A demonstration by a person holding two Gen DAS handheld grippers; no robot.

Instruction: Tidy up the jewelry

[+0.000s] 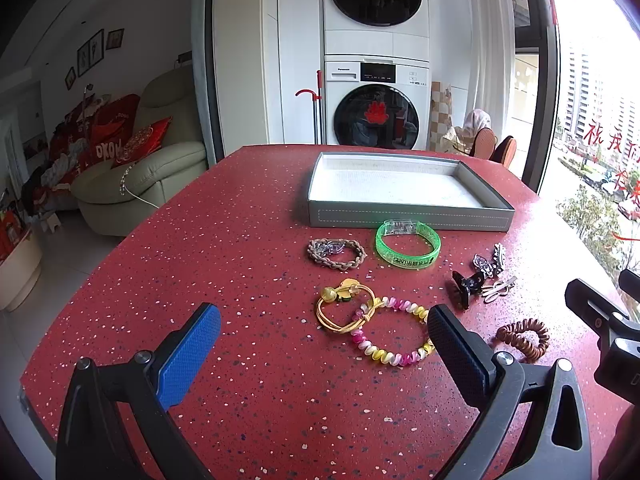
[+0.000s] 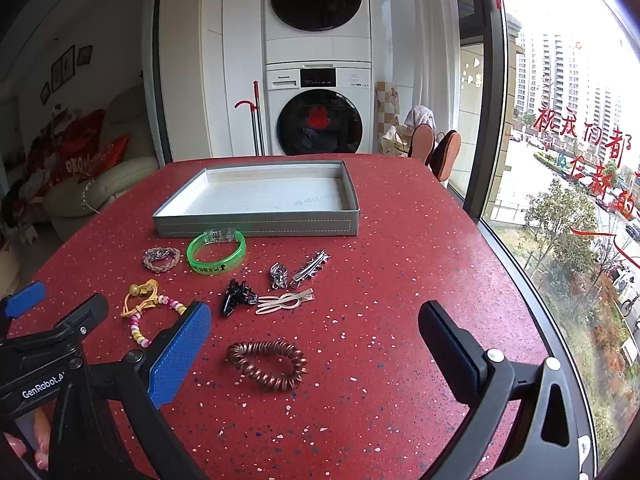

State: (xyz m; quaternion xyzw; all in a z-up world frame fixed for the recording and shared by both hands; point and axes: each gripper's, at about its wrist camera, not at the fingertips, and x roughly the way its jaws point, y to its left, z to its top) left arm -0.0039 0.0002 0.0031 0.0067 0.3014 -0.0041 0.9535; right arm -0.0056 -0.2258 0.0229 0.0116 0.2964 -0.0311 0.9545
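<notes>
A grey tray [image 1: 408, 218] [image 2: 256, 227] with a white inside stands empty at the back of the red speckled table [image 1: 240, 280]. In front of it lie a green bracelet [image 1: 408, 245] [image 2: 216, 252], a braided beige bracelet [image 1: 337, 253] [image 2: 161, 258], a yellow cord bracelet [image 1: 344, 308] [image 2: 140, 296], a pink-yellow bead bracelet [image 1: 394, 334] [image 2: 138, 328], a black claw clip [image 1: 466, 286] [image 2: 236, 296], silver clips [image 1: 490, 262] [image 2: 310, 264], a beige clip [image 2: 284, 301] and a brown spiral hair tie [image 1: 524, 338] [image 2: 267, 364]. My left gripper [image 1: 324, 328] hangs open near the bead bracelet. My right gripper [image 2: 316, 332] hangs open around the spiral tie.
Stacked washer and dryer [image 1: 376, 120] stand behind the table, a sofa [image 1: 152, 176] with red cushions at the left, a tall window [image 2: 560, 160] along the right table edge. A hand [image 2: 24, 440] shows at the lower left of the right wrist view.
</notes>
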